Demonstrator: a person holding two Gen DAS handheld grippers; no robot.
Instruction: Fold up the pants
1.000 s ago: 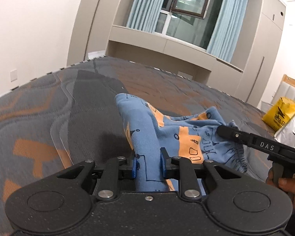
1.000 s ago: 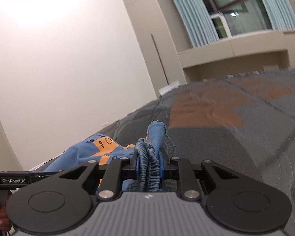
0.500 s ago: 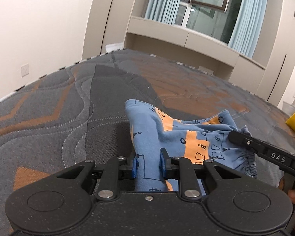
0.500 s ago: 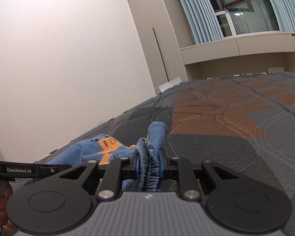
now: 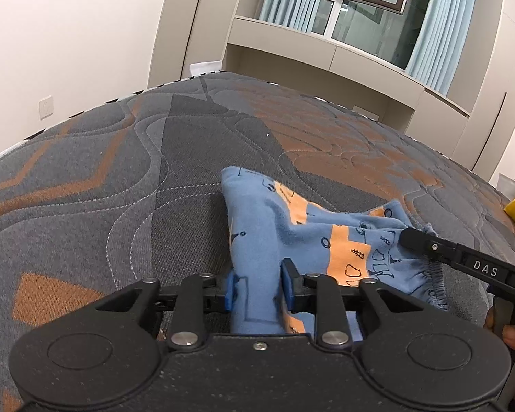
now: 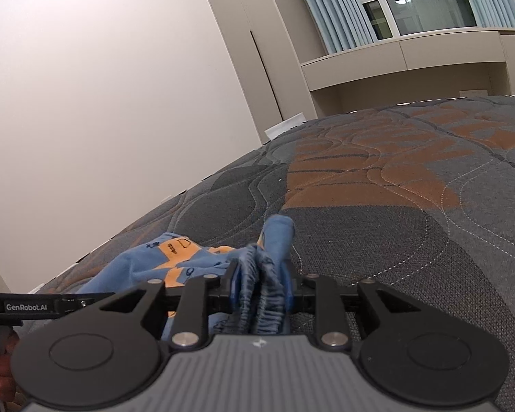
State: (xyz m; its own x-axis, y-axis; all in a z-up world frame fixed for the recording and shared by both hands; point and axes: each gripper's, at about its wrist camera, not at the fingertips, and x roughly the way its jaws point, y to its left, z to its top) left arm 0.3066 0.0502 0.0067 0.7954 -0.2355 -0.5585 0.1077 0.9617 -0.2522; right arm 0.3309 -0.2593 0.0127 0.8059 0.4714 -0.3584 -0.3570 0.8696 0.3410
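Nearest, the left gripper (image 5: 255, 290) clamps a plain blue fold of the pants (image 5: 326, 237), and the right gripper (image 6: 261, 288) pinches their gathered elastic waistband (image 6: 257, 295). Beyond both, the pants lie bunched on the quilted mattress (image 5: 120, 178), one leg end reaching farthest. Seemingly the step is spreading them flat (no fold looks made); next, both grips should draw apart and lay the cloth smooth.

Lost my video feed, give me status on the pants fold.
Left gripper shut on pants leg. Right gripper shut on waistband. Pants bunched on mattress. Nothing blocking.
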